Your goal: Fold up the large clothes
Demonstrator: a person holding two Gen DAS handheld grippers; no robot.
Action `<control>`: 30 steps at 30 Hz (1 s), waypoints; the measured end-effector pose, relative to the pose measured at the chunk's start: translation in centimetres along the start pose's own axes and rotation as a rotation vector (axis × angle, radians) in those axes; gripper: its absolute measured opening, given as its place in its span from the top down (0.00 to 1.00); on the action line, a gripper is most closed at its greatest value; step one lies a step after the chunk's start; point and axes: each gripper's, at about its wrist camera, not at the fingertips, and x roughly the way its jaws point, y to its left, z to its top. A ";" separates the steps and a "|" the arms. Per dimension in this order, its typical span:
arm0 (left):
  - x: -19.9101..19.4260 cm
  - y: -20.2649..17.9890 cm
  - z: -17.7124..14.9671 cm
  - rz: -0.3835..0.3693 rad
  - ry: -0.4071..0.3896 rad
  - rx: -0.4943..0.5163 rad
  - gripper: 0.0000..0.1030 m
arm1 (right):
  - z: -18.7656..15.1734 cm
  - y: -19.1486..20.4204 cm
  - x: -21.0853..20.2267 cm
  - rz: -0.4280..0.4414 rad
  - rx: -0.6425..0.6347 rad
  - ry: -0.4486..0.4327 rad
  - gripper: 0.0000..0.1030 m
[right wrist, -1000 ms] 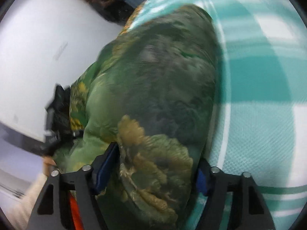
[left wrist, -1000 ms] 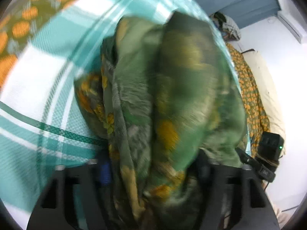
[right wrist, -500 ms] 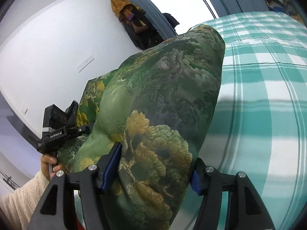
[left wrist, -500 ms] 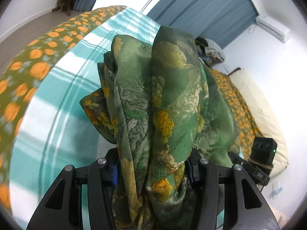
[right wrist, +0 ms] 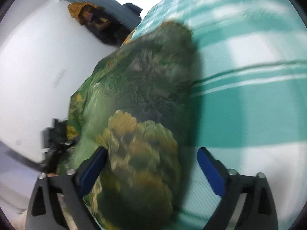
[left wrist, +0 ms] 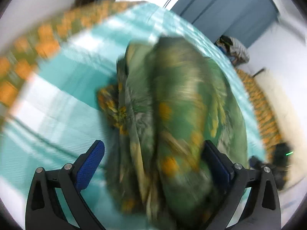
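Left gripper (left wrist: 153, 163) spread wide, green floral garment (left wrist: 172, 115) bunched between the blue pads, touching only the right one. Right gripper (right wrist: 151, 164) likewise wide, cloth against its left pad (right wrist: 92, 168), clear of the other. Garment draped over the teal checked bedspread (right wrist: 249, 105).

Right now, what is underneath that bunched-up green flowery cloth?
The green flowery cloth lies on a teal and white checked bedspread, which shows all around it. What is directly beneath the bundle is covered.
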 end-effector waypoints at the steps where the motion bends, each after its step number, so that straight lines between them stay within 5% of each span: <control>1: -1.9 -1.3 -0.7 0.048 -0.037 0.059 0.02 | -0.8 1.4 -1.8 -0.083 -0.059 -0.026 0.05; 6: -8.1 -7.0 -5.3 0.191 -0.142 0.259 0.01 | -4.6 7.4 -8.9 -0.493 -0.282 -0.146 0.05; 10: -10.4 -10.5 -9.0 0.185 -0.148 0.309 0.00 | -7.7 10.3 -12.7 -0.637 -0.309 -0.202 0.05; 14: -10.8 -12.6 -11.7 0.154 -0.085 0.307 0.00 | -9.4 11.4 -14.6 -0.673 -0.319 -0.208 0.05; 25: -15.5 -16.4 -15.3 0.249 -0.210 0.297 0.00 | -14.6 14.3 -19.8 -0.666 -0.338 -0.244 0.05; 30: -17.9 -17.0 -16.2 0.228 -0.235 0.272 0.00 | -15.9 14.9 -20.9 -0.621 -0.329 -0.239 0.05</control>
